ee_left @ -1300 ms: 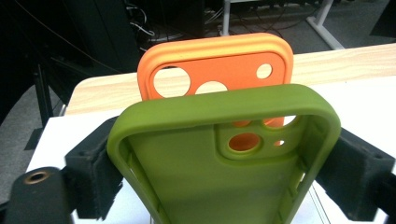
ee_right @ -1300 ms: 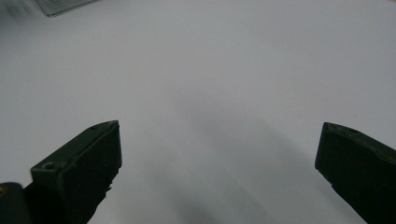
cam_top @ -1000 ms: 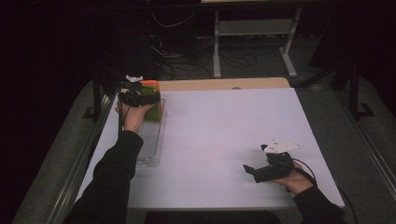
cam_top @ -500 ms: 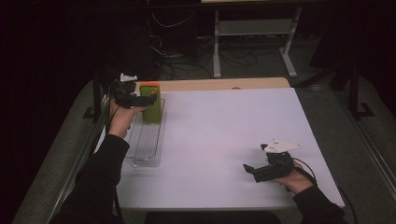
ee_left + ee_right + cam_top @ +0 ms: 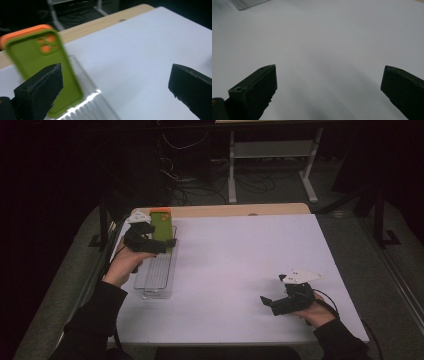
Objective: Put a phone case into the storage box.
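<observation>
White tabletop [image 5: 240,270] with a bare wood strip along the far edge; dark room behind, cables and a metal stand on the floor.

High view: left gripper [image 5: 161,243] at the far-left corner, just beside a green phone case [image 5: 161,224] with an orange edge that stands upright in a clear ribbed rack [image 5: 156,276]. Can't tell contact from here. Right gripper [image 5: 265,301] low at the near right, well apart from the rack.

Left gripper view: jaws spread wide, nothing between them. Case sits behind the left jaw, tilted, blurred; rounded corners, matte green back, orange camera cutouts, foot in the rack's glossy ridges.

Right gripper view: jaws wide apart, empty, over plain white surface. Rack corner [image 5: 249,3] at top left.
</observation>
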